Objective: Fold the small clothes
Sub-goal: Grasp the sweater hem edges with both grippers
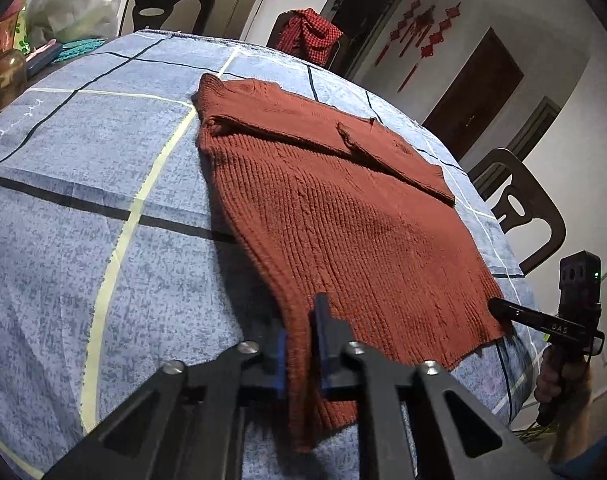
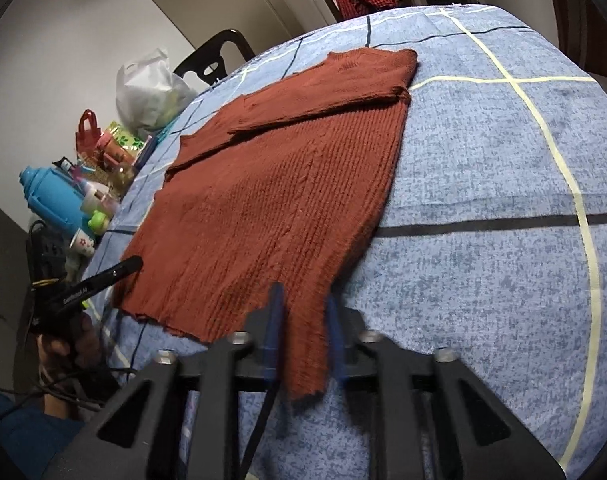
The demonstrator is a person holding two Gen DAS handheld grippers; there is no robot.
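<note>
A rust-red knit sweater [image 1: 335, 208] lies flat on the blue checked tablecloth [image 1: 83, 240], both sleeves folded across its chest. My left gripper [image 1: 301, 344] is shut on the sweater's near left hem corner. My right gripper [image 2: 303, 332] is shut on the near right hem corner of the sweater [image 2: 271, 192]. The right gripper also shows at the right edge of the left wrist view [image 1: 503, 312], and the left gripper at the left of the right wrist view [image 2: 123, 268], each at the hem.
Dark chairs [image 1: 519, 208] stand around the table, one draped with a red checked cloth [image 1: 309, 34]. At the table's far left side sit a white plastic bag [image 2: 151, 88], a blue bottle [image 2: 51, 200], jars and small cups [image 2: 99, 216].
</note>
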